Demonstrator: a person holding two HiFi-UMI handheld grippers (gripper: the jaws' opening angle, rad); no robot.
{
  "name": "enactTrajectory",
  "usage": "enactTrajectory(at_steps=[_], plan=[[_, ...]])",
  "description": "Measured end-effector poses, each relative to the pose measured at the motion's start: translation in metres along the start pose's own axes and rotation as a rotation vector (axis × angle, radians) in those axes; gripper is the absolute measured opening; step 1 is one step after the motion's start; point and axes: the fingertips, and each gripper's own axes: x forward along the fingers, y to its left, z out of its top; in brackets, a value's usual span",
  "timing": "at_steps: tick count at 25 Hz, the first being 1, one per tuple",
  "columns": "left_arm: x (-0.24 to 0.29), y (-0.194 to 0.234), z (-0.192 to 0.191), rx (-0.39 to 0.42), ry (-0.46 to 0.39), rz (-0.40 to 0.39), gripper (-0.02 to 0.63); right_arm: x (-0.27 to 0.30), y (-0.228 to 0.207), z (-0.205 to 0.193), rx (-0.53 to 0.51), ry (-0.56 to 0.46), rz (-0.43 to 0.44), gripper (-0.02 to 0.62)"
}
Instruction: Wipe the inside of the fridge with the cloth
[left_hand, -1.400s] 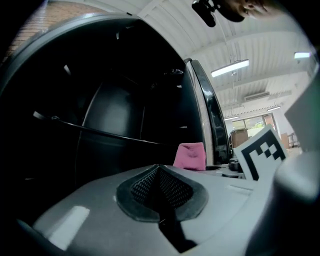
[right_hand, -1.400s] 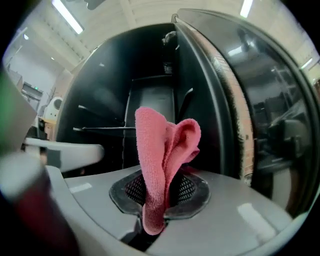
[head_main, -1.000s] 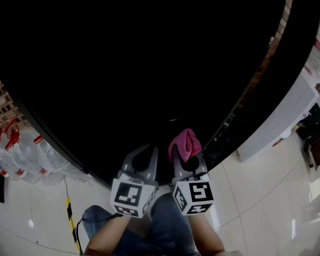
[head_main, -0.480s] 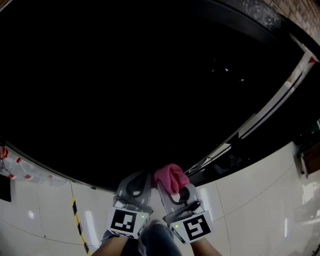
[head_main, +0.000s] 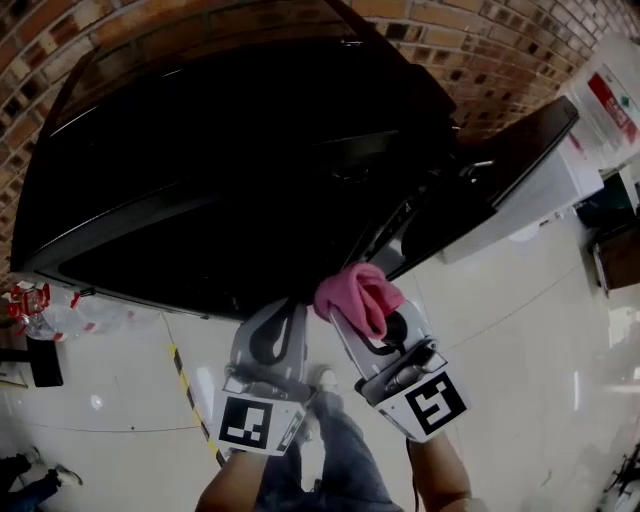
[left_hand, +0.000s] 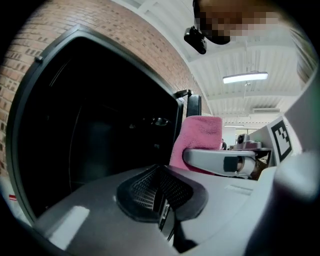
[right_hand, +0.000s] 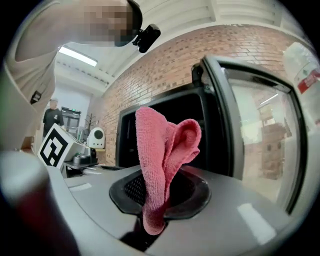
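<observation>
Since half a second ago the view is pulling back from the dark fridge, so its whole open front, its door swung out at the right and the brick wall behind are now showing. The right gripper is clamping the pink cloth between its jaws, the cloth bunching up above them, just in front of the fridge's lower edge. The left gripper is hanging just beside it, jaws pressed together on nothing, over the white floor.
</observation>
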Motion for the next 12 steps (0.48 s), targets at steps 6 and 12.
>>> enactTrajectory(at_steps=[6, 12], plan=[[0.0, -0.062, 0.04, 0.051, 0.003, -0.045, -0.021, -0.045, -0.033, 0.067, -0.05, -0.114, -0.005, 0.066], [0.028, -0.12, 0.055, 0.078, 0.001, 0.025, -0.021, -0.071, -0.063, 0.088, -0.12, -0.091, 0.122, 0.067]])
